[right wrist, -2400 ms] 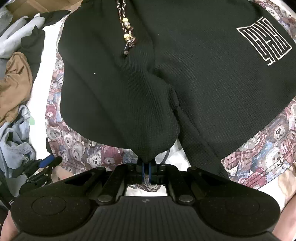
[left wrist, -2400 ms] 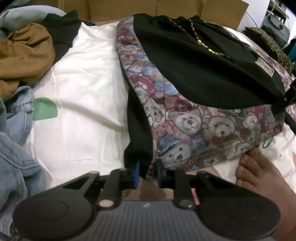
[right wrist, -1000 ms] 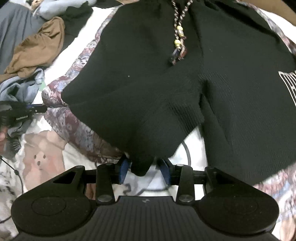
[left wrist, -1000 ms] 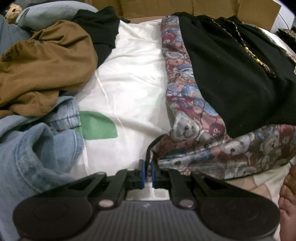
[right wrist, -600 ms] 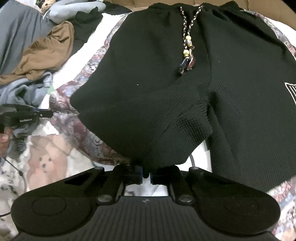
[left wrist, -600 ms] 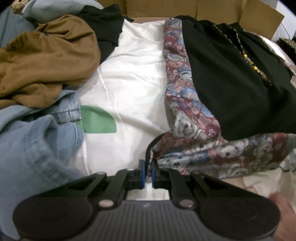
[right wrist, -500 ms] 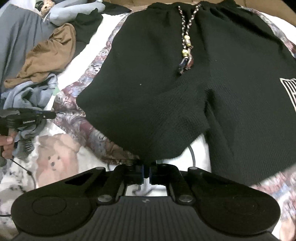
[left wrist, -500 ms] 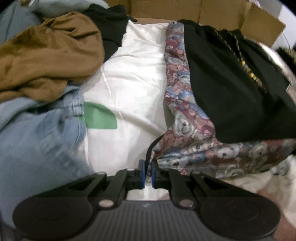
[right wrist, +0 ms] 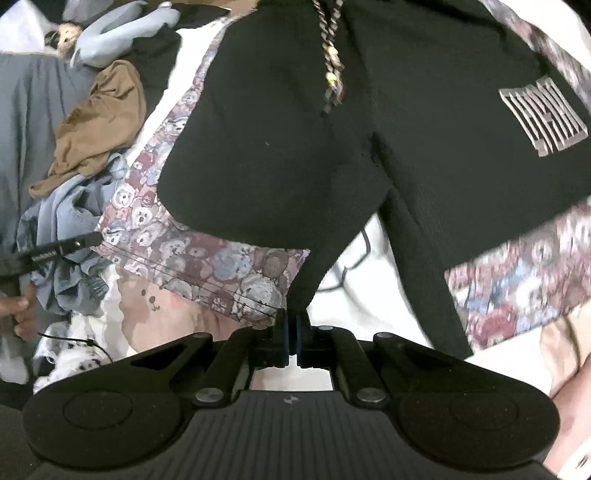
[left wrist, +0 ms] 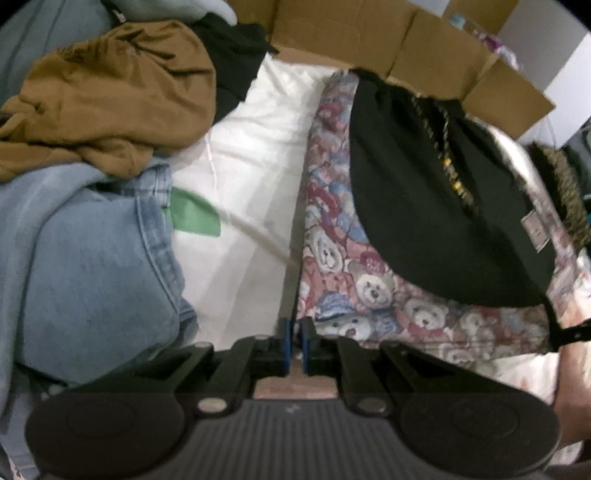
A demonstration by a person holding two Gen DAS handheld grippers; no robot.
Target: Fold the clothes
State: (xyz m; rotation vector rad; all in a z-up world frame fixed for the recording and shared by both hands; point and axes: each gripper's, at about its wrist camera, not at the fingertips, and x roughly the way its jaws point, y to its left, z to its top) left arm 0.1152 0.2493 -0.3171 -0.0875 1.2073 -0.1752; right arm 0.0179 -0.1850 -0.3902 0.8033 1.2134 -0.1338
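Observation:
Black shorts with teddy-bear print side panels lie spread on a white sheet, waistband at the far end. A braided drawstring hangs down the front, and a white logo patch sits on the right leg. My left gripper is shut on the outer hem corner of the left leg, where a black edge runs up taut from the pads. My right gripper is shut on the black inner hem corner of the same leg, lifted off the sheet. The left gripper also shows at the left of the right wrist view.
A brown garment and blue denim jeans are piled at the left. A cardboard box stands behind the shorts. A person's hand holds the left gripper, and bare skin shows at the lower right.
The right gripper's jaws closed on the black hem corner. Both grippers have risen, and the left leg's hem now hangs stretched up from the sheet.

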